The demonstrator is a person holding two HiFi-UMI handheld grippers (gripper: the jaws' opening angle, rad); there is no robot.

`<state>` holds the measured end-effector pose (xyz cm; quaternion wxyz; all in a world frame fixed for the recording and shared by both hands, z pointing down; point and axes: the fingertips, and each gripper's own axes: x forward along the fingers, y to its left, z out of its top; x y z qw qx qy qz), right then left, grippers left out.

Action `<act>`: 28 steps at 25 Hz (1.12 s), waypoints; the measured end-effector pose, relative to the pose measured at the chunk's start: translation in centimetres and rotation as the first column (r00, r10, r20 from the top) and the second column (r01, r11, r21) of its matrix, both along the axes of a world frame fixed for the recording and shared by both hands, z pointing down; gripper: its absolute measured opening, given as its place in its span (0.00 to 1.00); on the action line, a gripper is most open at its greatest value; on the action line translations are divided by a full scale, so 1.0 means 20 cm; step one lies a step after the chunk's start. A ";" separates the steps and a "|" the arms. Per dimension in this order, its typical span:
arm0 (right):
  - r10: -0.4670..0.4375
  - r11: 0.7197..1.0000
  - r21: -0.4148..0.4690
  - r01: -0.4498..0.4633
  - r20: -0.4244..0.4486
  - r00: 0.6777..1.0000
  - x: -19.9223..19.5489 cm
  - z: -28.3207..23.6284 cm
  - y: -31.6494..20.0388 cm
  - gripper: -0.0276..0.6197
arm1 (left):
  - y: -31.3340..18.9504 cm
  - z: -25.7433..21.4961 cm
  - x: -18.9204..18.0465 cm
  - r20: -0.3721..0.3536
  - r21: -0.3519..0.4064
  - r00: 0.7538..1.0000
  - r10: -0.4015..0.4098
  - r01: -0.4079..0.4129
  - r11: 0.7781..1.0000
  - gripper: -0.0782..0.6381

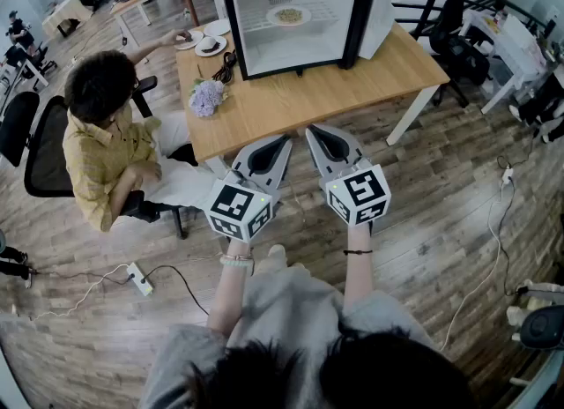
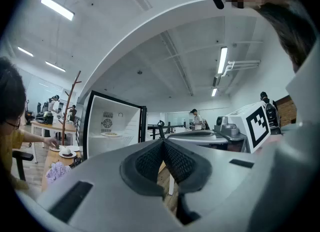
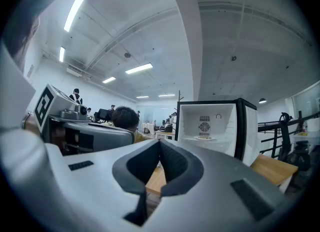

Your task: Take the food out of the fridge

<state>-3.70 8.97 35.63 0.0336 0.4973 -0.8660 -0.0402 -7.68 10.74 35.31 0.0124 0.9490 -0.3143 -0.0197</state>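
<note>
Left gripper (image 1: 282, 140), right gripper (image 1: 311, 132) clenched empty, side by side; food (image 1: 288, 16) well ahead inside fridge (image 1: 231, 19).

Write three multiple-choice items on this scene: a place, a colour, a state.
1. Where is the plate of food? A on the floor. B on a shelf in the fridge. C on a chair.
2. What colour are the flowers on the table? A red. B white. C purple.
3. How do the right gripper's jaws stand? A shut, empty. B wide open. C clamped on a cup.
Answers: 1 B, it sits inside the open fridge. 2 C, the bunch is lilac-purple. 3 A, its jaws meet with nothing between.
</note>
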 end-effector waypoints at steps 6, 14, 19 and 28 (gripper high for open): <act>-0.013 1.000 0.008 0.013 0.015 1.000 0.02 0.00 -0.01 0.05 | -0.02 0.02 0.02 0.012 -0.002 1.000 -0.014 0.014 1.000 0.12; -0.023 1.000 -0.008 0.024 0.084 0.996 0.04 0.04 -0.14 0.05 | -0.13 0.07 0.01 0.042 -0.015 0.999 -0.035 0.036 0.999 0.12; -0.020 0.999 -0.025 0.020 -0.011 1.000 0.06 0.10 -0.28 0.05 | -0.29 0.12 0.03 0.008 -0.031 0.999 -0.049 0.049 0.998 0.12; 0.017 0.999 -0.049 -0.018 -0.008 1.000 0.24 0.09 -0.60 0.05 | -0.61 0.10 0.20 -0.008 -0.025 1.000 -0.009 0.009 1.000 0.12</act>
